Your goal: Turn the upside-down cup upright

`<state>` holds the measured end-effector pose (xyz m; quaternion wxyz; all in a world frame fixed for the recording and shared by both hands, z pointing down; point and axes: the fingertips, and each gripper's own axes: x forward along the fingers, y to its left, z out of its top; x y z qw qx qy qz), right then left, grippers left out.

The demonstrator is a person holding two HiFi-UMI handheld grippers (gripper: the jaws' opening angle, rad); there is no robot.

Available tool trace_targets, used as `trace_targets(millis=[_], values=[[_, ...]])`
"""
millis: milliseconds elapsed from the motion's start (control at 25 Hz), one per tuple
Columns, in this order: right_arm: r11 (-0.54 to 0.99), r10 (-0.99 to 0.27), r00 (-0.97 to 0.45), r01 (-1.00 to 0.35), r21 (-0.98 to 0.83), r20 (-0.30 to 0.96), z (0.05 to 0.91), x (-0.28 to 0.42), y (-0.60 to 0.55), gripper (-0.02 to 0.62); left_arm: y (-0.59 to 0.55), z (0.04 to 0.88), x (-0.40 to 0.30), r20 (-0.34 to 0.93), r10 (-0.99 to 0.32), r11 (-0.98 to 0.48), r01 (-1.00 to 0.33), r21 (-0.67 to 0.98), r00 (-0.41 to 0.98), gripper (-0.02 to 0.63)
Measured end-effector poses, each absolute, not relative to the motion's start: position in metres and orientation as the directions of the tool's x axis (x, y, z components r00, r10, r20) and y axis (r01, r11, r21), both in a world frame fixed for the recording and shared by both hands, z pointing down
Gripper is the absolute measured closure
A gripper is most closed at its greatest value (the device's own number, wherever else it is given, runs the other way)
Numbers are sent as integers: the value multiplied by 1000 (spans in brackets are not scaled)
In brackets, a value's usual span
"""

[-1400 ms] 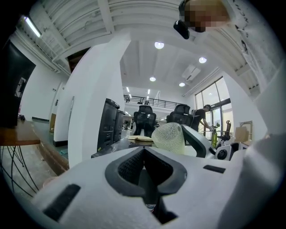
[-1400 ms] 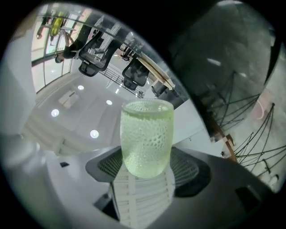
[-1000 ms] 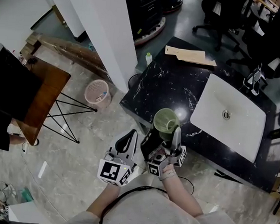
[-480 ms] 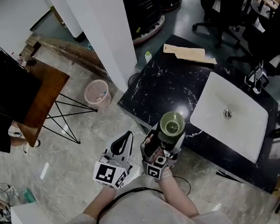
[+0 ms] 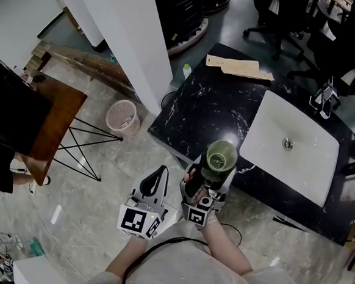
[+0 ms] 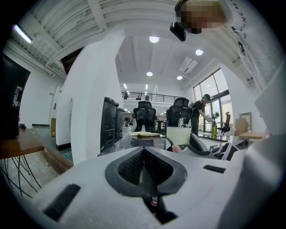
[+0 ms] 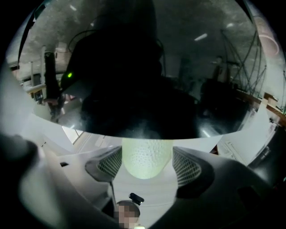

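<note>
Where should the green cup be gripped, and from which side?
Grip the green cup across its dimpled side wall, from the person's side, as the right gripper holds it: the round wall fits between both pads, leaving the mouth, which faces up, clear.

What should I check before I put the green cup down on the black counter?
1. Grip: the right gripper has its pads on both sides of the green cup. Ok.
2. Cup orientation: the head view looks down into its open mouth, so it is upright. Ok.
3. Landing place: the black counter is bare just beyond the cup; the white sink lies to the right. Ok.
4. Gap between the cup's bottom and the counter: hidden by the cup and gripper. Cannot tell.
5. Left gripper: jaws together, nothing in them, off to the side over the floor. Ok.
</note>
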<state>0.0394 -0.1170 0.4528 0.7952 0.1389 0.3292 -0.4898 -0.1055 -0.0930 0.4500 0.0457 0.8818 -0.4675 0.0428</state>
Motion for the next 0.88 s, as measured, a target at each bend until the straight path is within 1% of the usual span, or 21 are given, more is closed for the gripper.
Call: trace_targets(millis=[360, 600, 720, 880], values=[[489, -668, 214, 848, -204, -713, 452, 35, -111, 254, -89, 450, -111, 133, -837, -529, -847, 58, 531, 598], [496, -654, 162, 830, -256, -739, 454, 37, -108, 218, -84, 449, -108, 120, -835, -534, -843, 62, 537, 598], [481, -647, 84, 817, -320, -758, 451, 28, -98, 216, -81, 451, -111, 121, -839, -526, -848, 69, 530, 598], [461, -634, -97, 749, -476, -767, 449, 8, -80, 218, -79, 453, -110, 112, -842, -522, -849, 80, 528, 598]])
